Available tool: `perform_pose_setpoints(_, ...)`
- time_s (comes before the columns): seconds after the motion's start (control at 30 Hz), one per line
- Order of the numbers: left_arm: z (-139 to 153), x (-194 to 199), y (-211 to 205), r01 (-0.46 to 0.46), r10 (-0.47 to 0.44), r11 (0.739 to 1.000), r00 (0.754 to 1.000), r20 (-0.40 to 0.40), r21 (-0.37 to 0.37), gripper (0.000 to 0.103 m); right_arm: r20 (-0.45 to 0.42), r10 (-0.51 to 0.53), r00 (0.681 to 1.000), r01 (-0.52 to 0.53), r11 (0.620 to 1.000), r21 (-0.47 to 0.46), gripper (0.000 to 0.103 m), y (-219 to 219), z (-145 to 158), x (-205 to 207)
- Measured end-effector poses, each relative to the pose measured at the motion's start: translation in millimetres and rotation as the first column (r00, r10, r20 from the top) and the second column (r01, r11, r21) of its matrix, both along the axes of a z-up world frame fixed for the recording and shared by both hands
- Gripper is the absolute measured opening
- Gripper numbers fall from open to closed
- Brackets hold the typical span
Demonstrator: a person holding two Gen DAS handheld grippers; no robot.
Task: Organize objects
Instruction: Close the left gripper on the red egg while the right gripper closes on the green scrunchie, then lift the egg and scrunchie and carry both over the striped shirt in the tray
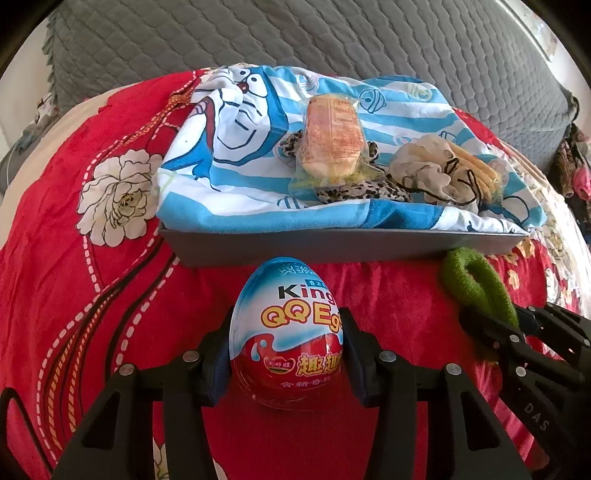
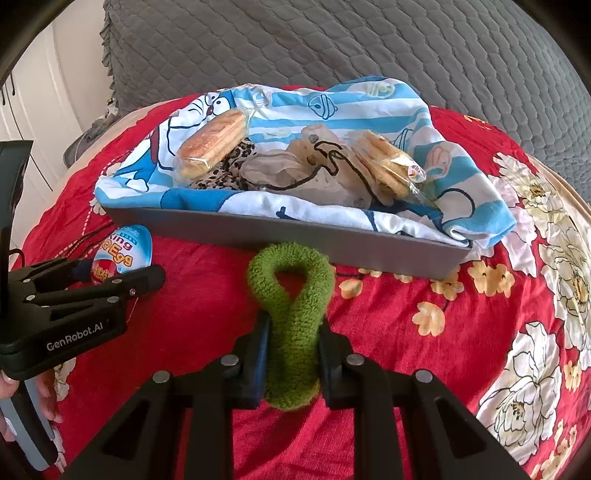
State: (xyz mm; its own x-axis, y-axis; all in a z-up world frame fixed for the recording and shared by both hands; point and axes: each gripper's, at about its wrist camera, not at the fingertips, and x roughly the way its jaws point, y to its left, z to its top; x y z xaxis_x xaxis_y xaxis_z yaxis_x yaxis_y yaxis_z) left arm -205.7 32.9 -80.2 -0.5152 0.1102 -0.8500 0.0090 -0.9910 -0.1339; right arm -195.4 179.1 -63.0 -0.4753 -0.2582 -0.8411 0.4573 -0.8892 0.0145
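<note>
A red floral bedspread [image 2: 207,314] lies under me, a grey quilted cover [image 1: 332,33] behind it. My left gripper [image 1: 286,363] pinches a blue-and-red toy egg [image 1: 288,332] at its sides, just in front of the grey tray [image 1: 332,245]. My right gripper [image 2: 291,354] squeezes a green fuzzy hair tie [image 2: 291,306], its loop touching the tray's front wall. Inside, on a blue cartoon cloth [image 2: 369,107], sit two wrapped snacks and scrunchies.

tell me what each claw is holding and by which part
Left claw grips the egg by its wide lower sides. Right claw pinches the green loop across its lower half.
</note>
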Motion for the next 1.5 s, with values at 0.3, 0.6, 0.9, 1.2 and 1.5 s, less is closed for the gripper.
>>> perform_pose_setpoints(0.3, 10, 8, 2, 0.002, -0.001, 1.000, 1.000, -0.022, 0.018, 0.052, -0.001, -0.003, 1.000, 0.003, 1.000, -0.007, 0.022, 2, 7, 1)
perform_pose_setpoints(0.6, 23, 17, 6, 0.004, -0.003, 1.000, 0.999, -0.043, 0.012, 0.052, -0.013, 0.003, 1.000, -0.003, 1.000, -0.011, 0.021, 3, 16, 3)
perform_pose_setpoints(0.9, 46, 28, 9, 0.007, -0.006, 1.000, 0.997, -0.083, 0.010, 0.052, -0.035, 0.014, 0.999, -0.016, 0.999, -0.041, 0.021, 4, 35, 8)
perform_pose_setpoints(1.2, 74, 41, 13, 0.005, -0.005, 1.000, 0.992, -0.127, -0.002, 0.052, -0.073, 0.014, 0.997, -0.020, 0.997, -0.073, 0.021, 9, 58, 13)
perform_pose_setpoints(1.5, 96, 49, 17, 0.000, -0.002, 1.000, 0.987, -0.158, -0.009, 0.052, -0.116, 0.022, 0.993, -0.034, 0.994, -0.104, 0.021, 12, 83, 23)
